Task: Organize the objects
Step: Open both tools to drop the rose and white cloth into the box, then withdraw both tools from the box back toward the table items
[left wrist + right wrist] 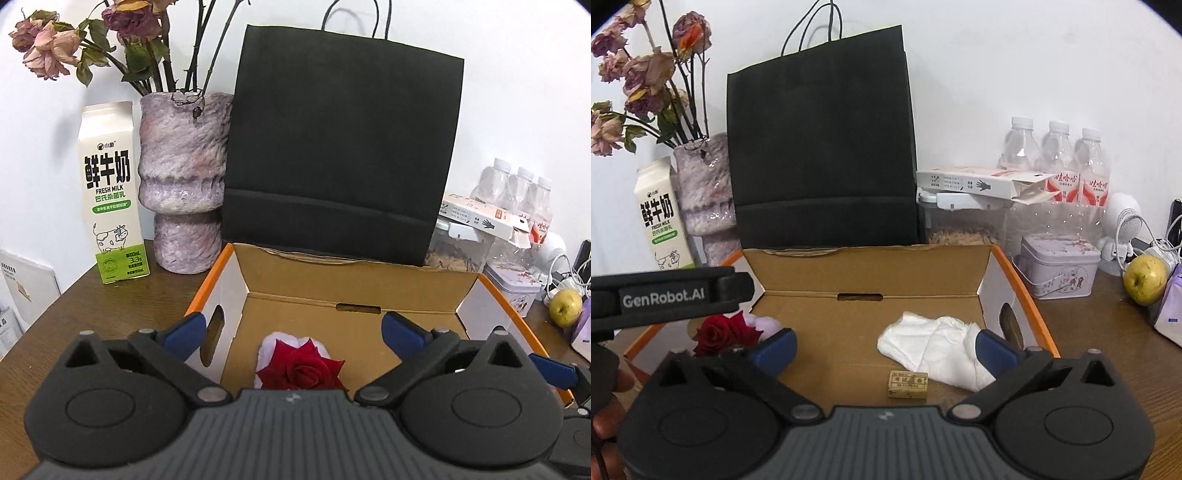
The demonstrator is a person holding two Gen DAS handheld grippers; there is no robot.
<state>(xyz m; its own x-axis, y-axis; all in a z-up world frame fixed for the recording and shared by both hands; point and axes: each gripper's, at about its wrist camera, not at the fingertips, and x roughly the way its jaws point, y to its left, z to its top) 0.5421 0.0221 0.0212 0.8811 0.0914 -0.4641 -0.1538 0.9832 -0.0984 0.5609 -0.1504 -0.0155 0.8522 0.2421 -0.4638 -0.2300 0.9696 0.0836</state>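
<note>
An open cardboard box (354,291) (871,266) with orange rims sits on the brown table. Inside it, a red rose (301,369) (724,332) lies on something pale and fluffy at the left. A crumpled white tissue (938,345) and a small yellowish eraser (908,384) lie at the right. My left gripper (293,332) hangs open over the rose, nothing between its blue pads. My right gripper (886,347) is open above the eraser and tissue, touching neither. In the right wrist view the left gripper's black body crosses at the left.
A black paper bag (340,147) (823,155) stands behind the box. A milk carton (110,195) and a vase of dried roses (183,177) are at the back left. Water bottles (1056,155), a tin (1058,269), an apple (1145,278) and cables crowd the right.
</note>
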